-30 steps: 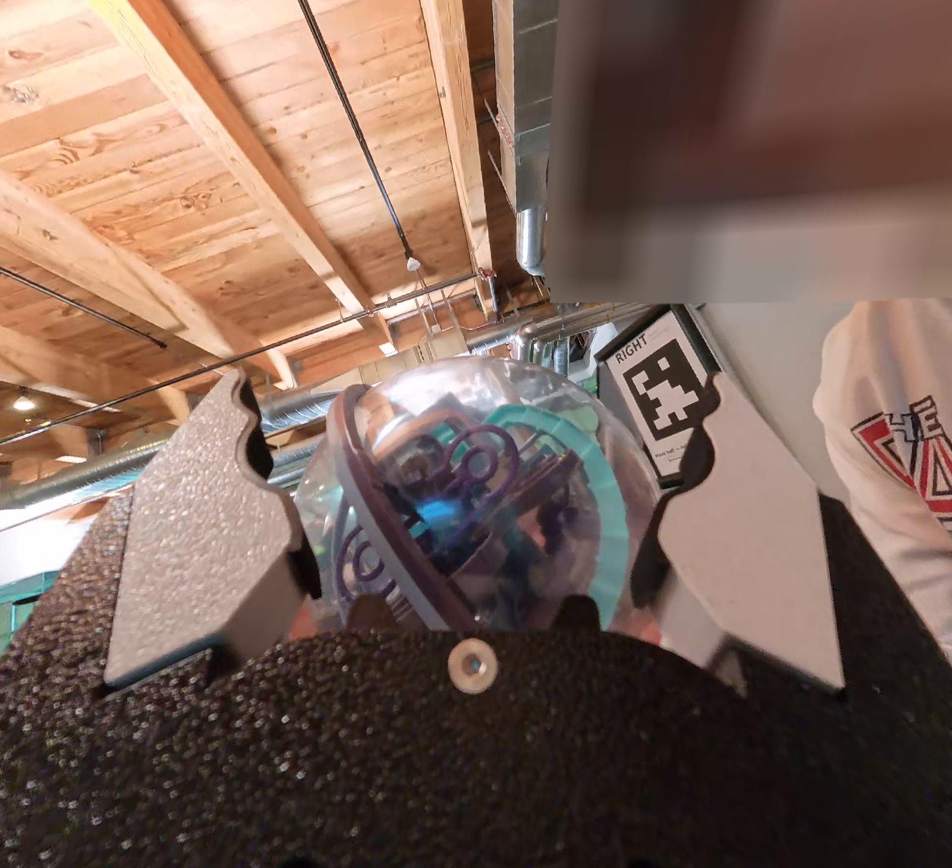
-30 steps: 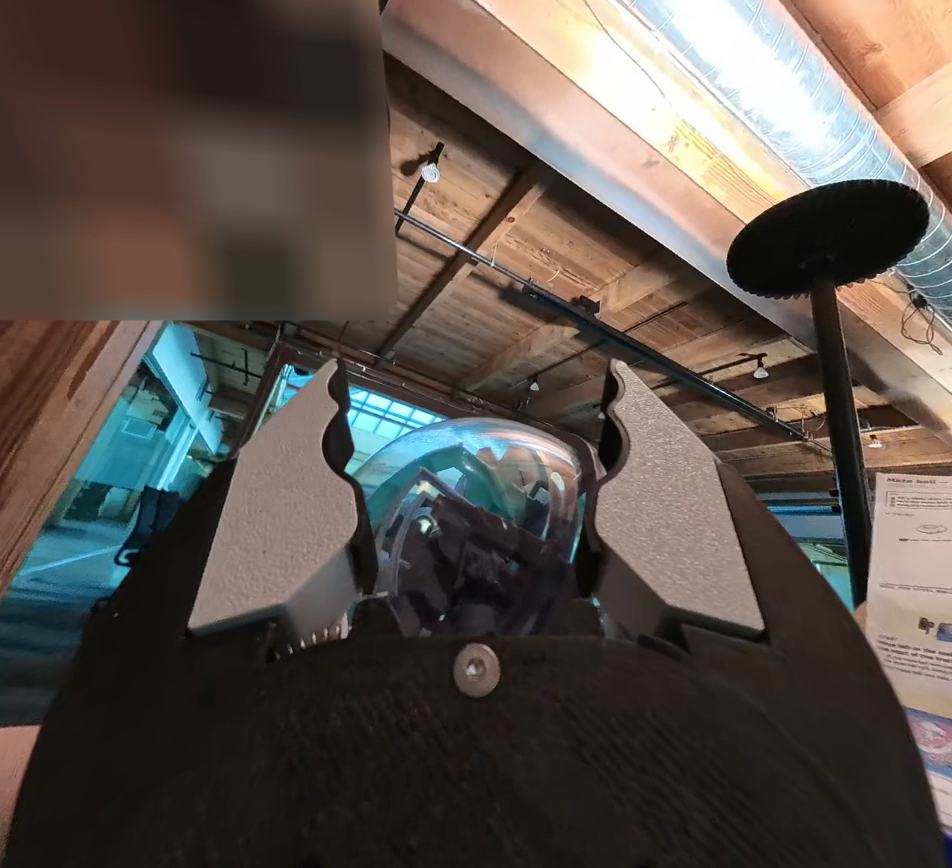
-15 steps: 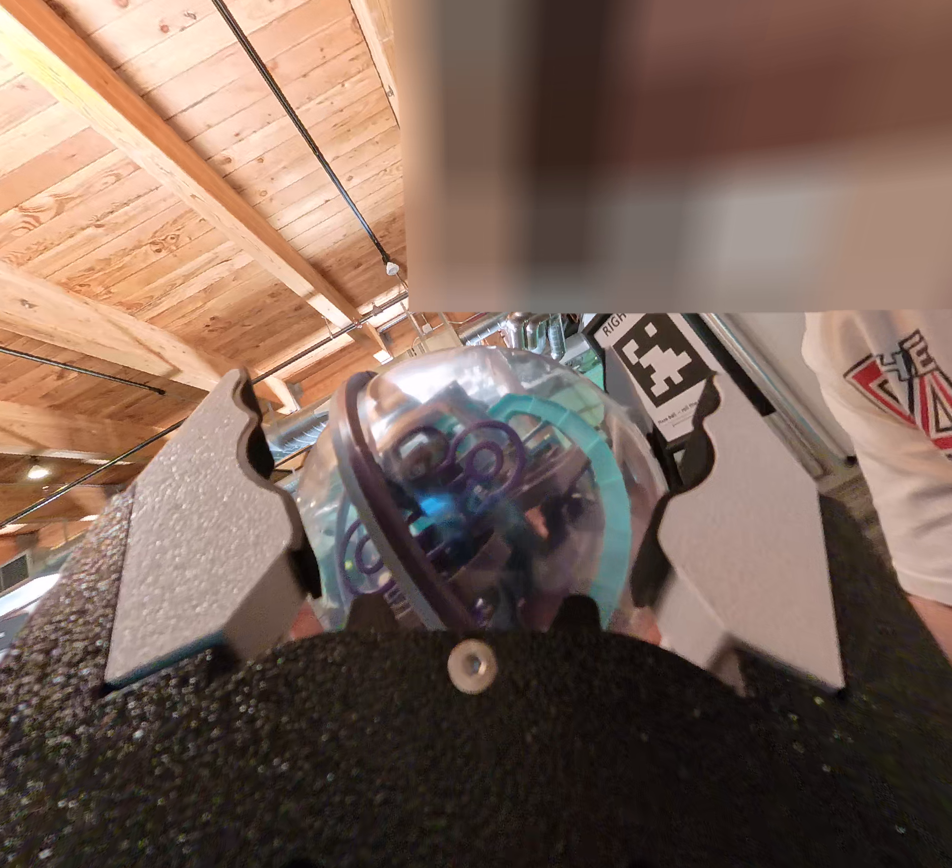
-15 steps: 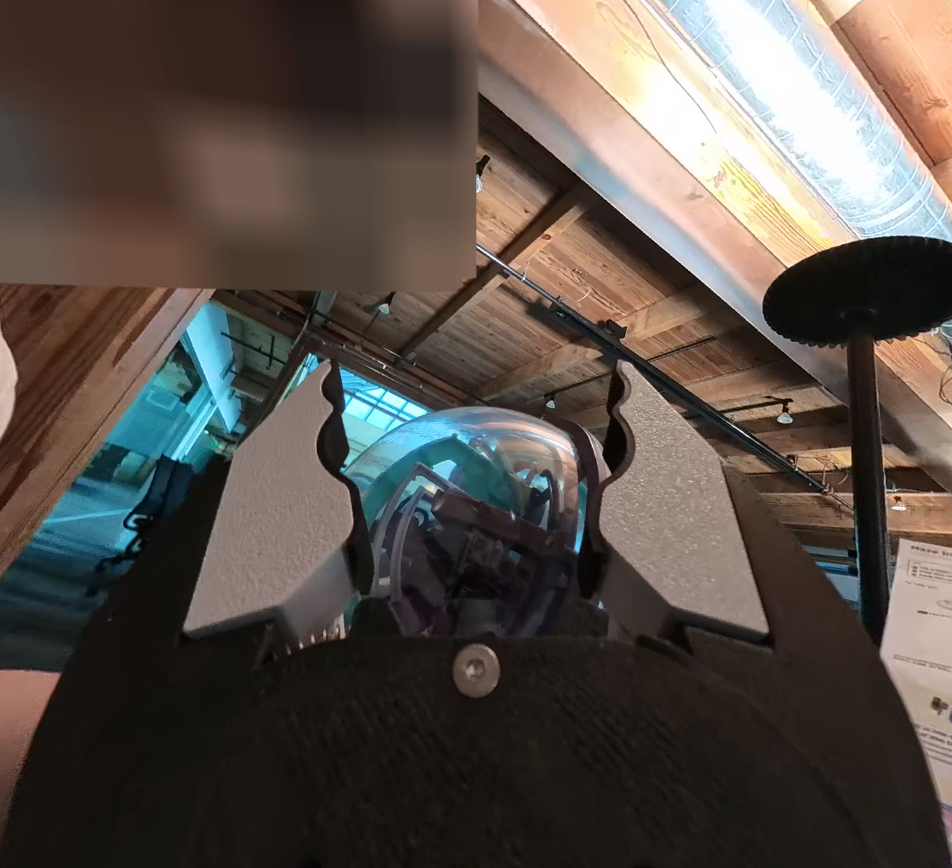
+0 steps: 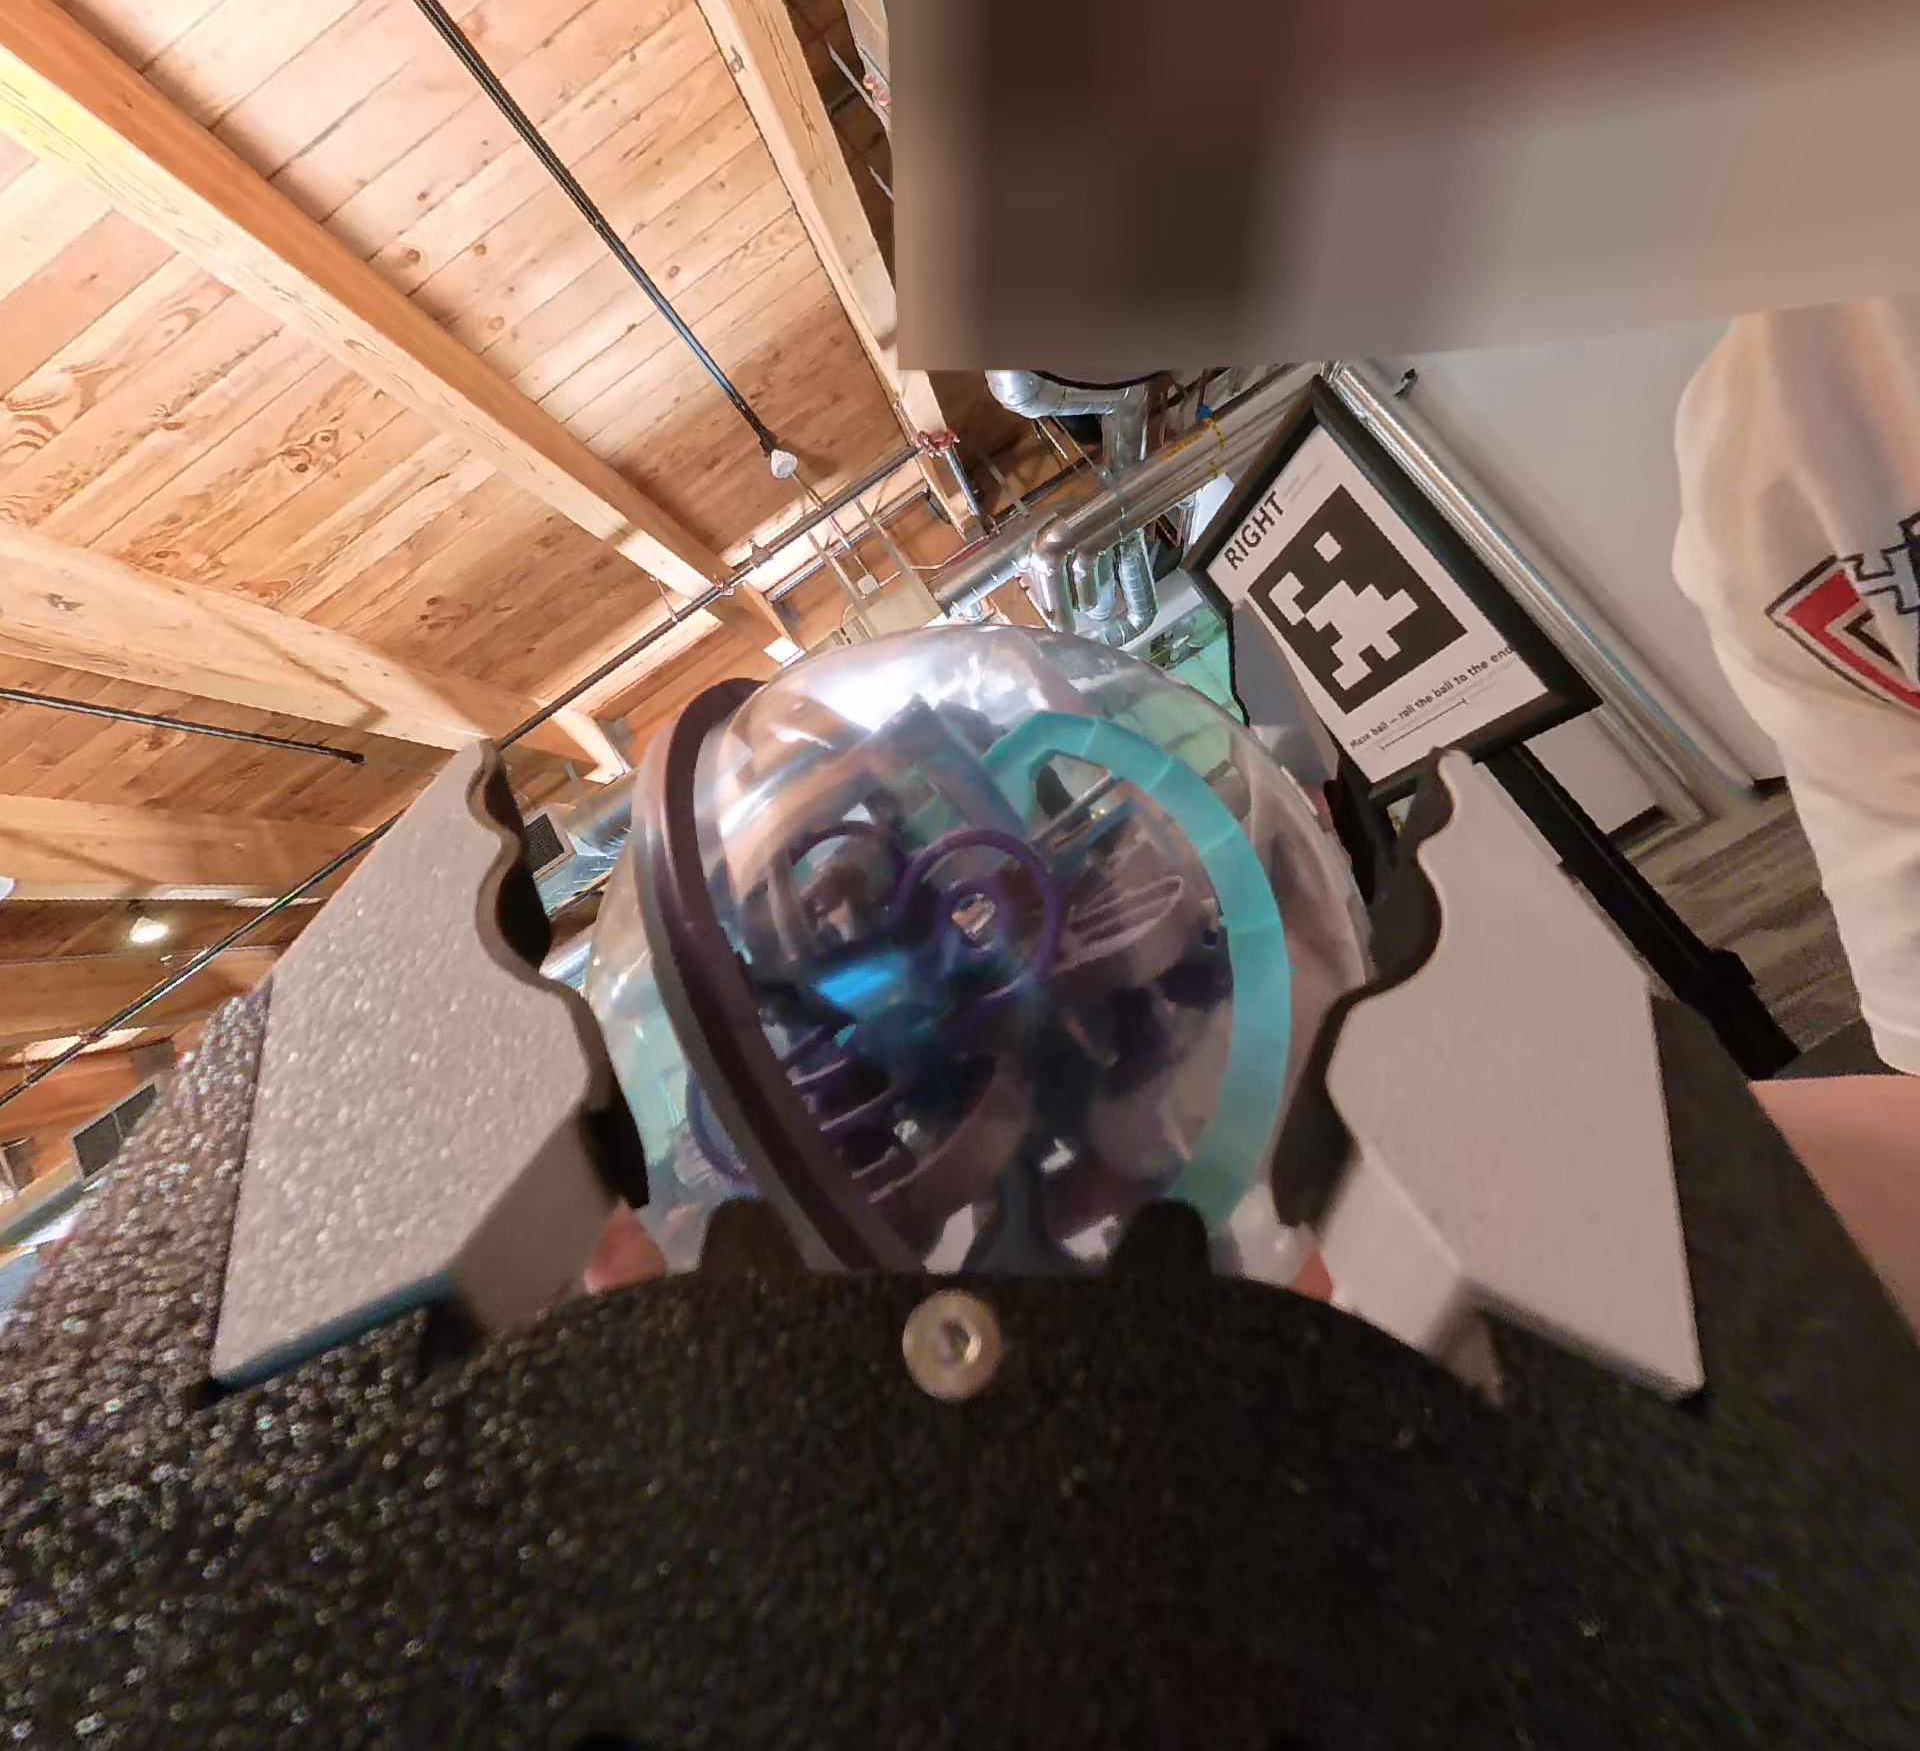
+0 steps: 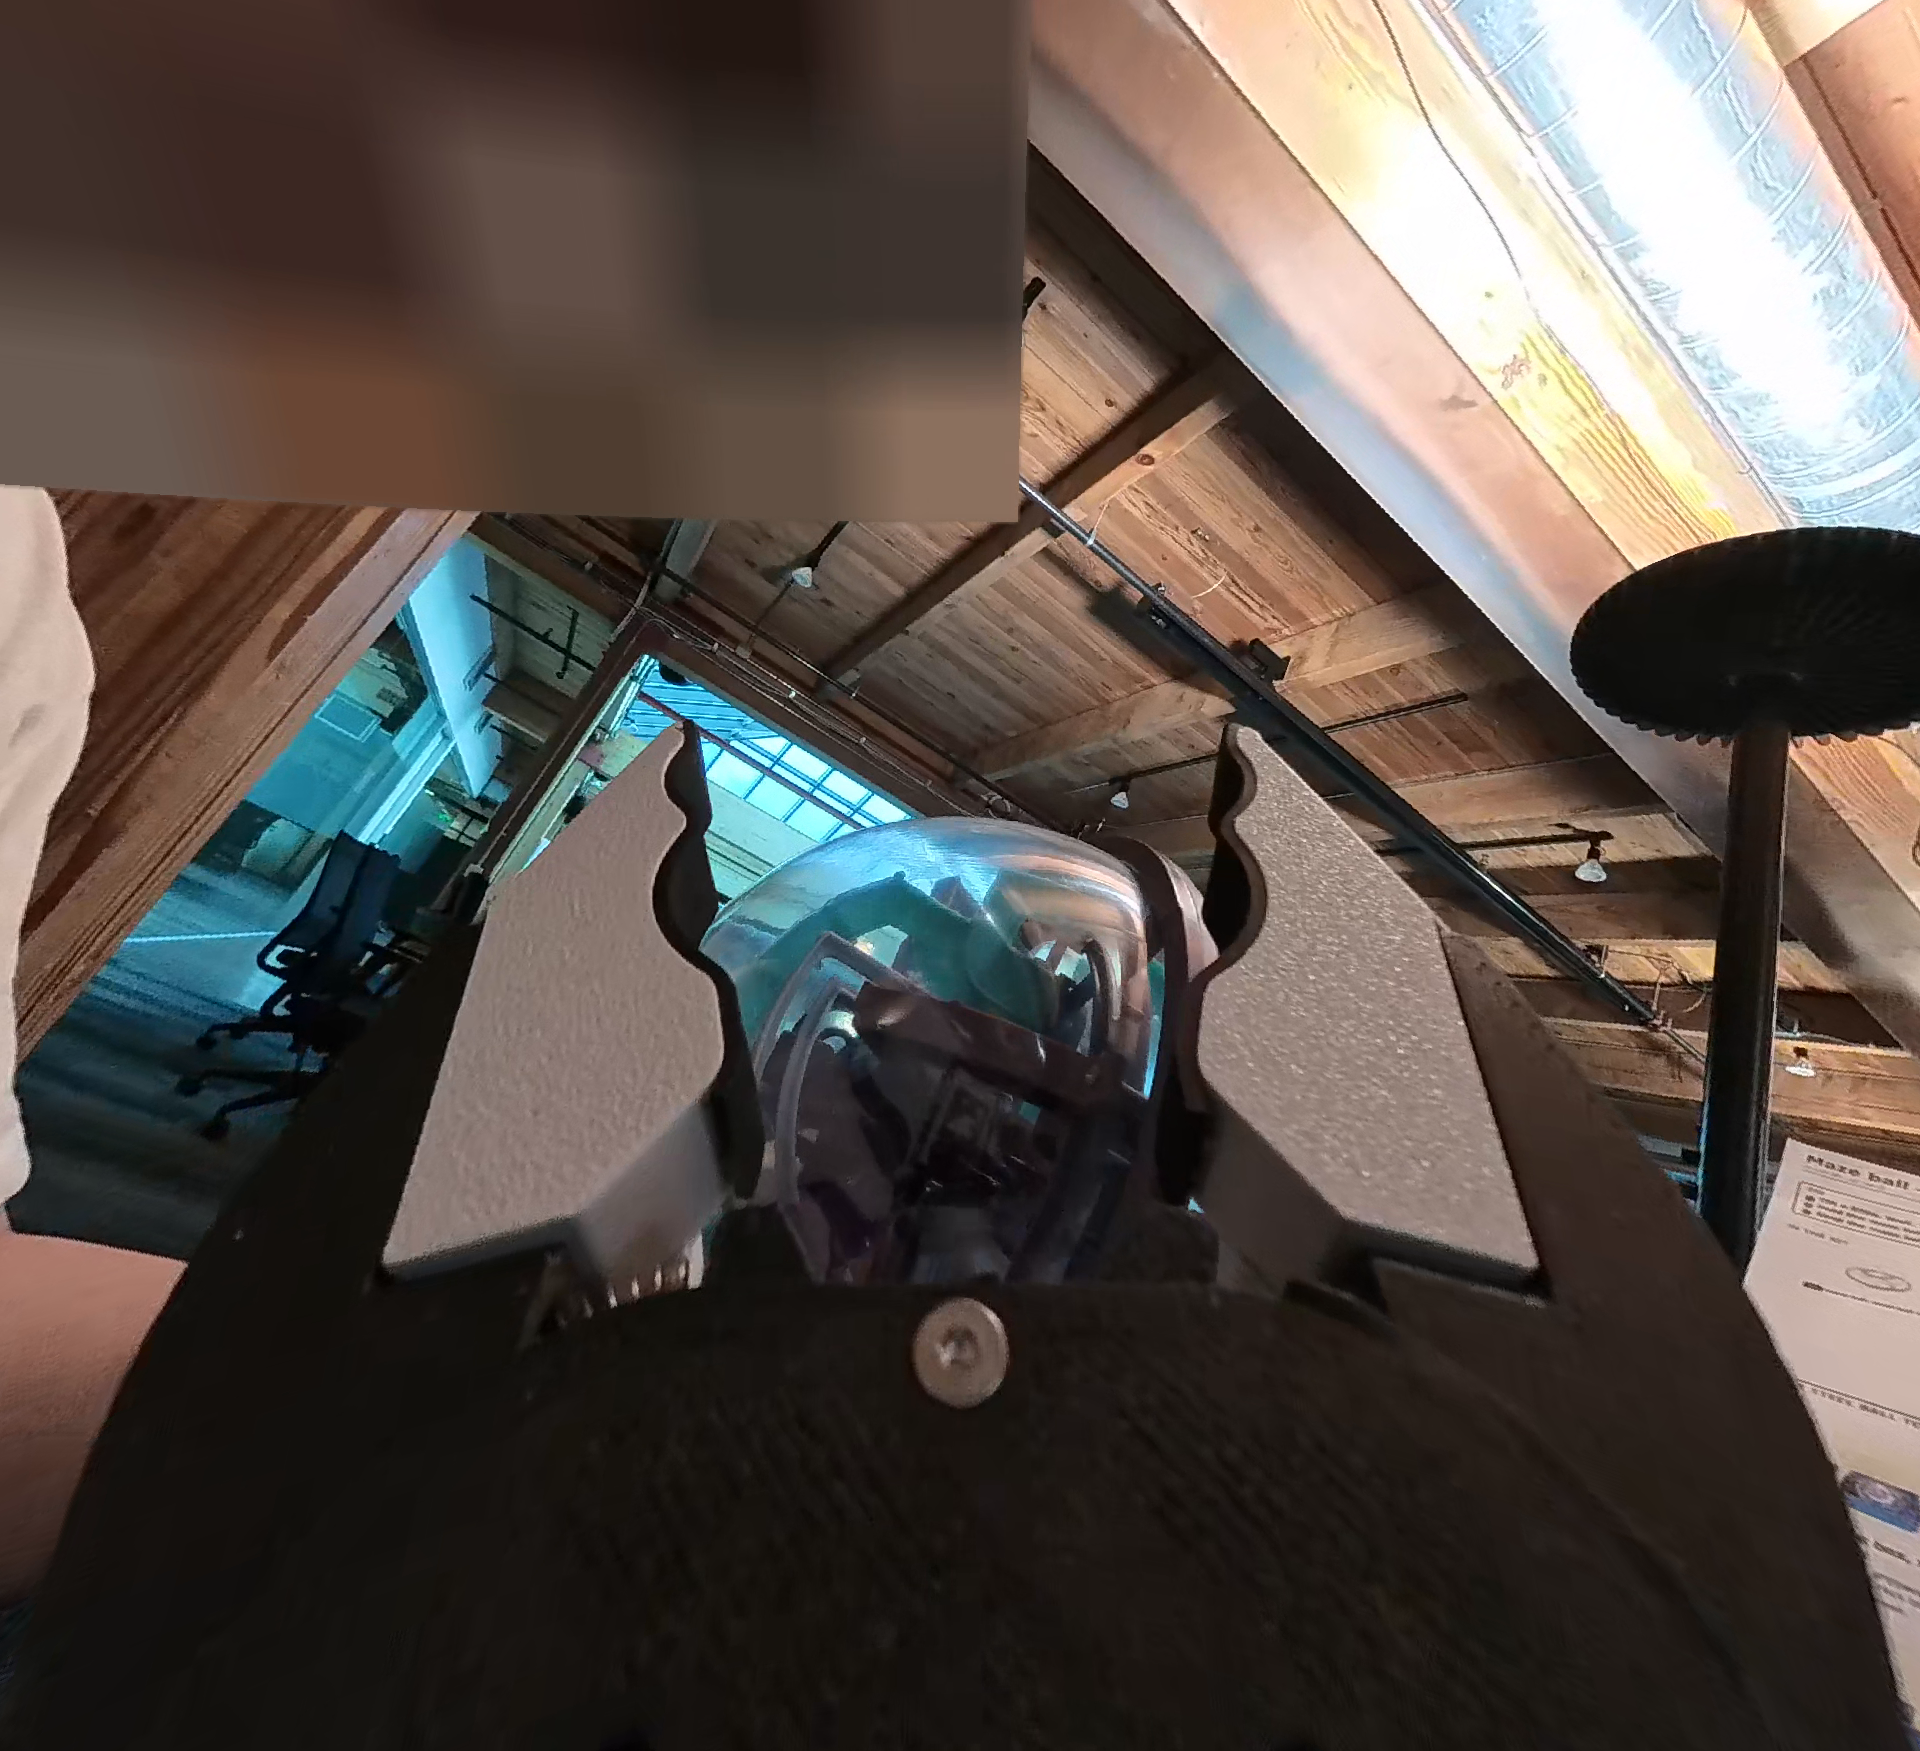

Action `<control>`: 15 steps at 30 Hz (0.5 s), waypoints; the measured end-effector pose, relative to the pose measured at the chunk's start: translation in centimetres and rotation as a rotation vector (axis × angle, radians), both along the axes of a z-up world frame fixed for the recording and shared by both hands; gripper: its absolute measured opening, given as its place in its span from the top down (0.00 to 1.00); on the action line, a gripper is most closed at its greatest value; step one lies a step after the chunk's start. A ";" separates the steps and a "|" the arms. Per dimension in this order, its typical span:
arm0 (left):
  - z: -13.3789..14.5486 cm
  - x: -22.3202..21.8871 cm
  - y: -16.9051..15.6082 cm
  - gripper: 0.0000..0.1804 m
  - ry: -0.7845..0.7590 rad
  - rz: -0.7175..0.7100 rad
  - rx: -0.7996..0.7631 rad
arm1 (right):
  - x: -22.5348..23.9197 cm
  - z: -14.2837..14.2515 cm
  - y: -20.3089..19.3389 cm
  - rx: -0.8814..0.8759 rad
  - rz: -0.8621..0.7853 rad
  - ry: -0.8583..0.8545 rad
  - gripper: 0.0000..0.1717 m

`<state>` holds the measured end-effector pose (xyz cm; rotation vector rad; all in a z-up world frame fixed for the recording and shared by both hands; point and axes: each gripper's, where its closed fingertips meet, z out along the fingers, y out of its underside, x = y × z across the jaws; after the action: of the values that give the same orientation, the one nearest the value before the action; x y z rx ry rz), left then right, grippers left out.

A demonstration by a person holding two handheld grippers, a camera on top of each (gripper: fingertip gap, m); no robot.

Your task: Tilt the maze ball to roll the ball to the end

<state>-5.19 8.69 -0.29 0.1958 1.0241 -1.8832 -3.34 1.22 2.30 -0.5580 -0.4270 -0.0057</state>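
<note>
The maze ball (image 5: 966,953), a clear plastic sphere with a dark seam ring and teal and purple tracks inside, is held aloft under a wooden plank ceiling (image 5: 343,267), open air above. The left claw (image 5: 966,766) grips its flanks with textured grey fingers (image 5: 416,1057); the right claw (image 6: 956,745) clamps it too.

Wooden beamed ceiling (image 5: 343,267) overhead; beneath it, a framed marker sign (image 5: 1382,600), silver duct (image 6: 1621,143), black round-topped stand (image 6: 1756,662).
</note>
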 end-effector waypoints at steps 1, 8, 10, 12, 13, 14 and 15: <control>0.0 0.1 0.0 0.13 0.002 0.003 0.000 | 0.2 -0.1 0.0 0.001 0.004 0.007 0.45; -0.2 0.0 -1.2 0.13 -0.027 0.104 0.119 | 1.6 -0.6 0.1 0.016 0.091 0.080 0.37; -0.7 0.2 -2.0 0.13 -0.046 0.168 0.210 | 2.2 -0.6 -0.2 0.045 0.139 0.126 0.35; -1.0 0.4 -2.5 0.13 -0.057 0.217 0.266 | 2.6 -0.5 -0.6 0.067 0.176 0.152 0.36; -1.1 0.4 -2.6 0.13 -0.056 0.219 0.276 | 2.7 -0.5 -0.7 0.068 0.183 0.156 0.37; -1.1 0.4 -2.6 0.13 -0.056 0.218 0.275 | 2.7 -0.5 -0.7 0.068 0.184 0.157 0.37; -1.1 0.4 -2.6 0.13 -0.055 0.216 0.269 | 2.8 -0.5 -0.7 0.068 0.181 0.157 0.37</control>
<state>-4.77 6.10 -1.36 0.2802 1.2096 -1.5355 -0.59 0.55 1.78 -0.4481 -0.3211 0.1952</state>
